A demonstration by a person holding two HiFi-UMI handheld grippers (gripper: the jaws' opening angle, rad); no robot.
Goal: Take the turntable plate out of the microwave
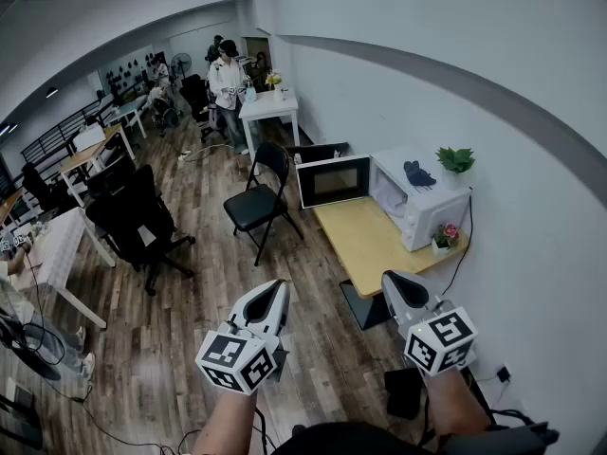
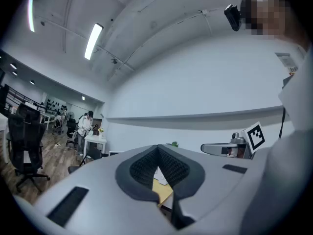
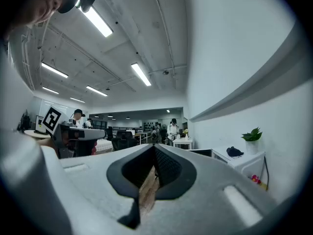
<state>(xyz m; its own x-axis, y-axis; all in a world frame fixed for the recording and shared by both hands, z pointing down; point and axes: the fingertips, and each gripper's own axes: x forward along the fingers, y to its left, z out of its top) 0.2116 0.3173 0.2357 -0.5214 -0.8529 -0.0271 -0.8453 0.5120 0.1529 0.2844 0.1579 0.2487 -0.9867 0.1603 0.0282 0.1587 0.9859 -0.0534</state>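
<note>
The white microwave point(image 1: 424, 207) stands at the far end of a wooden table point(image 1: 365, 245), and its door point(image 1: 334, 180) hangs open to the left. The turntable plate is hidden inside from here. My left gripper point(image 1: 277, 288) and right gripper point(image 1: 395, 280) are held side by side above the floor, well short of the table. Both are shut with nothing between the jaws. In the left gripper view the left gripper point(image 2: 157, 149) has its jaws closed to a point. The right gripper point(image 3: 154, 148) looks the same in its own view, with the microwave point(image 3: 240, 161) off to its right.
A green plant point(image 1: 455, 159) and a dark object point(image 1: 418, 173) sit on the microwave, with a small flower pot point(image 1: 443, 239) beside it. A black folding chair point(image 1: 258, 203) and an office chair point(image 1: 137, 221) stand left of the table. A person point(image 1: 228, 81) stands by a white table point(image 1: 270, 108) further back.
</note>
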